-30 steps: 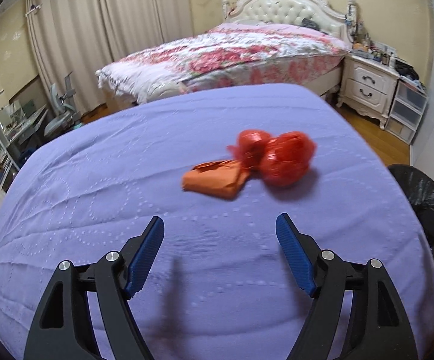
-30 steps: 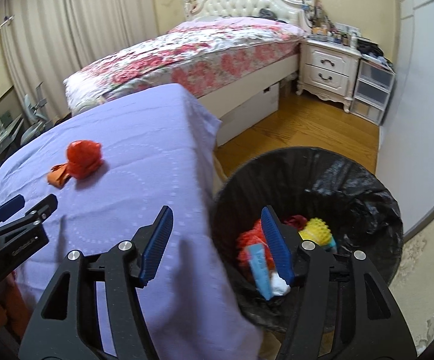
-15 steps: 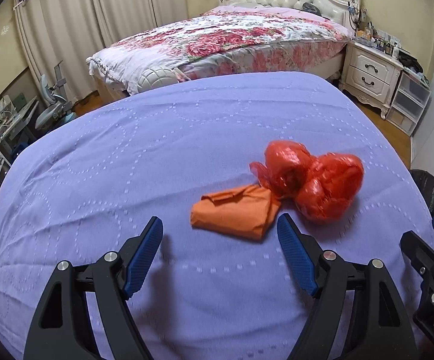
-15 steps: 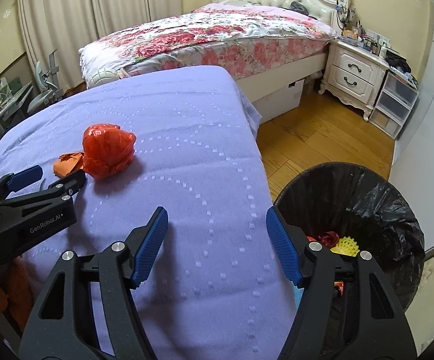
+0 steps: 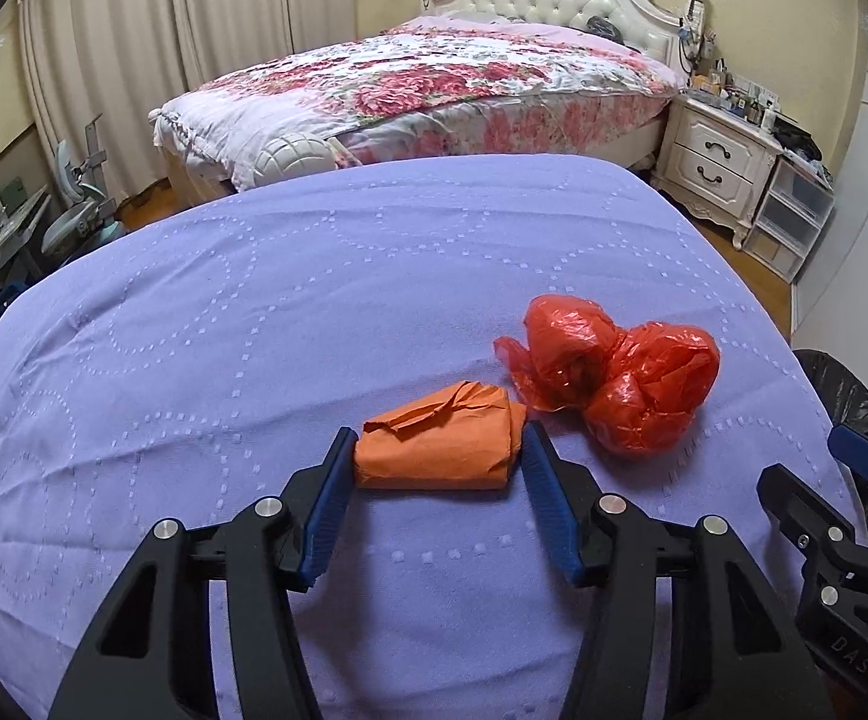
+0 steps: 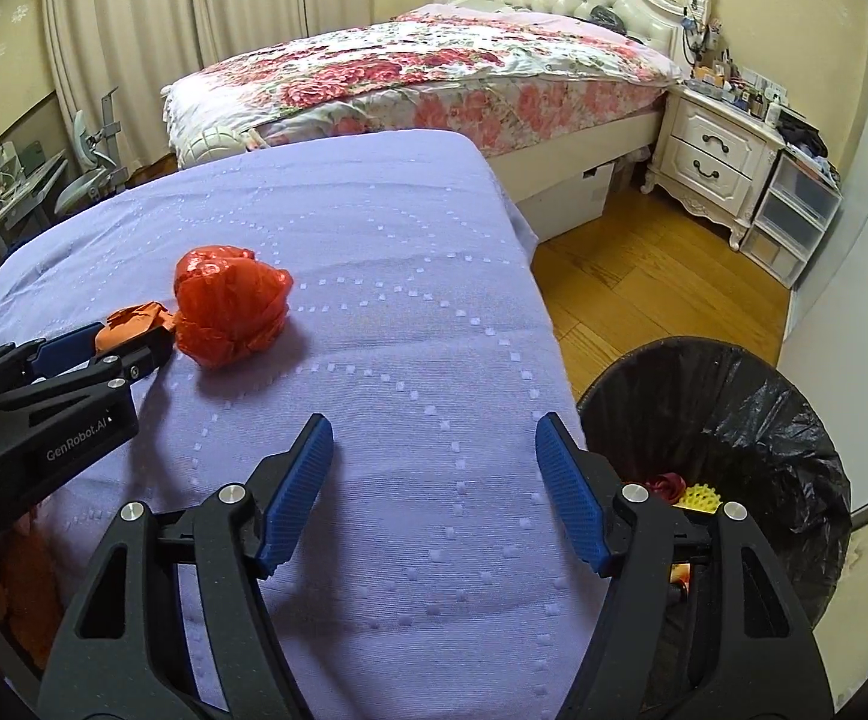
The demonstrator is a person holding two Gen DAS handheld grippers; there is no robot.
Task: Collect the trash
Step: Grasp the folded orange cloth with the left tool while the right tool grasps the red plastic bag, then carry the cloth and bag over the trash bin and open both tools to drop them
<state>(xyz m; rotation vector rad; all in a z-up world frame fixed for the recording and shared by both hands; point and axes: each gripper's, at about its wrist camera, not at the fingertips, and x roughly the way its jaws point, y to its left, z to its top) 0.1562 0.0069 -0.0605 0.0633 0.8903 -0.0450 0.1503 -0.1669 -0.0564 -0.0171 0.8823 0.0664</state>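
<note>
The left tool [image 5: 437, 465] has just been closing around the orange paper wad [image 5: 440, 450], seemingly touching, beside the red plastic bag [image 5: 614, 387] on the tabletop [image 5: 254, 312]. A shallow pinch could slip. The right tool [image 6: 434, 486] gapes empty.

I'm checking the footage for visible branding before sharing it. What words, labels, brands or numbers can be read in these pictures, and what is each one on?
"GenRobot.AI": white lettering on the black body of the left gripper, seen in the right wrist view.
"DAS": partial letters, cut off at the picture's edge, on the black body of the right gripper, seen in the left wrist view.
Items on the nightstand: any labels are too small to read.
</note>
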